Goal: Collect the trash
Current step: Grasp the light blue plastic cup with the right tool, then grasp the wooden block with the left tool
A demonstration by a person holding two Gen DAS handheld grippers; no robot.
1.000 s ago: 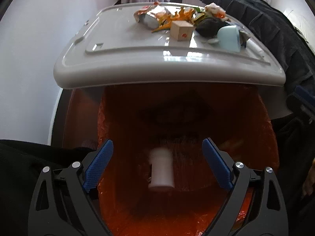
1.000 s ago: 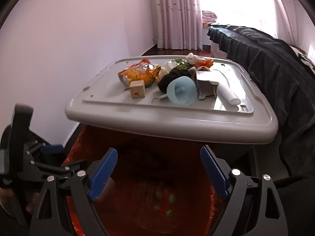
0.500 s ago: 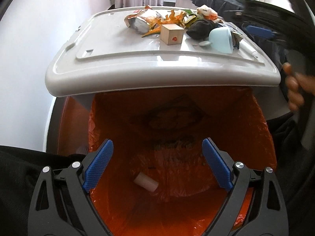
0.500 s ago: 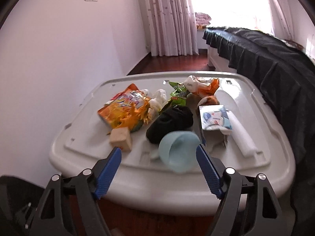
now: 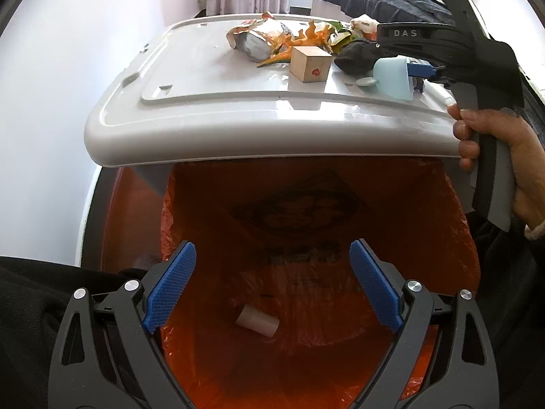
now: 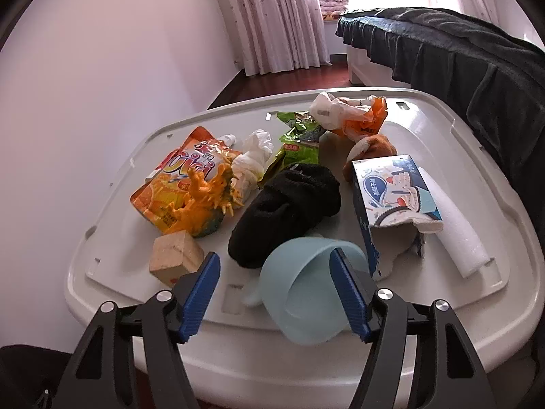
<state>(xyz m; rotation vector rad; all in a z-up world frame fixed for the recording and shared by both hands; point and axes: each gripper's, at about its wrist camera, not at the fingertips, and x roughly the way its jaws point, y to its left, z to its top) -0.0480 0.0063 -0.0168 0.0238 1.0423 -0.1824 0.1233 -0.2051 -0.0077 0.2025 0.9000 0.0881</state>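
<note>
In the left wrist view the left tool (image 5: 272,284) hangs wide open and empty over the orange-lined trash bin (image 5: 453,238), where one small white cylinder (image 5: 258,320) lies at the bottom, so collecting looks barely begun; the bin's near rim is cut off. In the right wrist view the right tool (image 6: 274,291) gapes open, gripping nothing, around the pale blue plastic cup (image 6: 306,293) on its side at the near edge of the white plastic bench (image 6: 442,347), with wrappers, a black sock (image 6: 289,211) and a torn printed carton (image 6: 391,201) left, and the cup's handle mostly hidden.
</note>
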